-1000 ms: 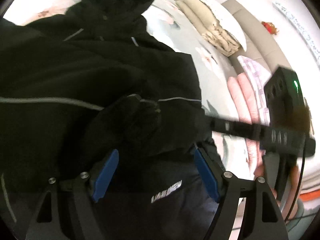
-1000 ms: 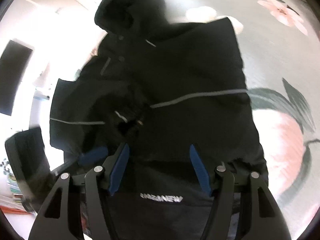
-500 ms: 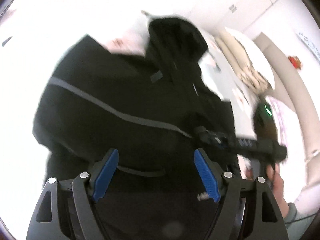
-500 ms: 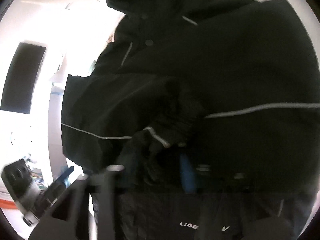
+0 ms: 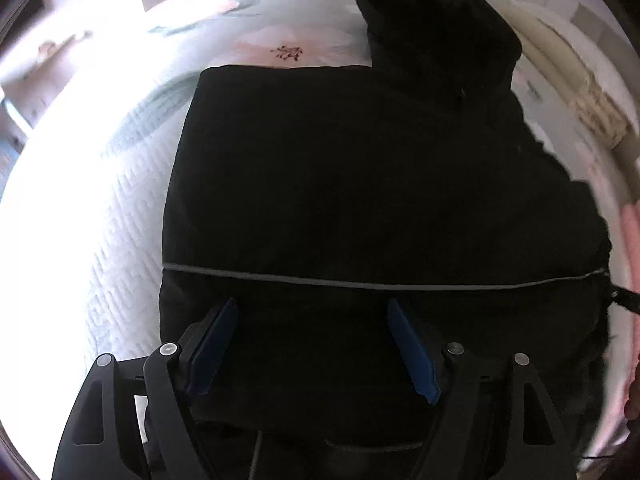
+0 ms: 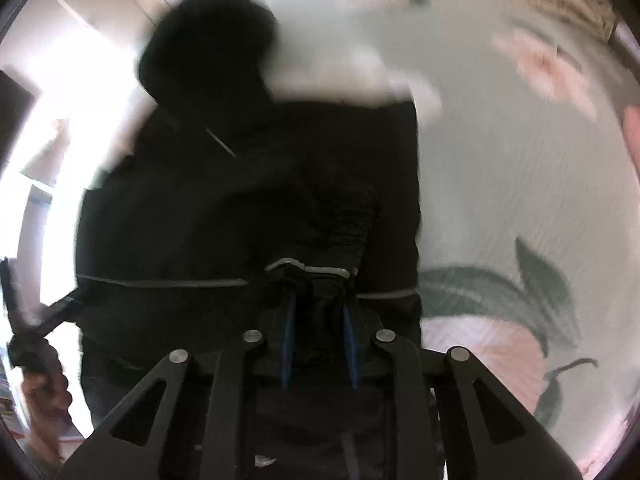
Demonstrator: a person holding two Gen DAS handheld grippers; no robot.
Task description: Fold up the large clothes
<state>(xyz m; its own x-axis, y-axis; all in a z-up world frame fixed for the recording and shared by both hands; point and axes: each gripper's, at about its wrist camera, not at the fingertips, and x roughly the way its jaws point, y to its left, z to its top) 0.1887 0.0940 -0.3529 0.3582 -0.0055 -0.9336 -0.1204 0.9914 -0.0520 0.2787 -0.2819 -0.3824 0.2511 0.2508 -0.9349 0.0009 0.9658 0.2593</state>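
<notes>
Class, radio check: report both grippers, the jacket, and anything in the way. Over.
Left gripper open, jaws wide over the black jacket. Right gripper shut on bunched jacket fabric. Jacket lies on the floral bedspread, hood at far end. Nothing blocking.

Left tongs [image 5: 312, 344], black linkage arms, silver screws, blue pads [image 5: 412, 356]; right tongs [image 6: 318, 322] alike

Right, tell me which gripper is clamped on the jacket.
The right gripper: its blue pads pinch a bunched fold of the black jacket. The left gripper is spread wide.
</notes>
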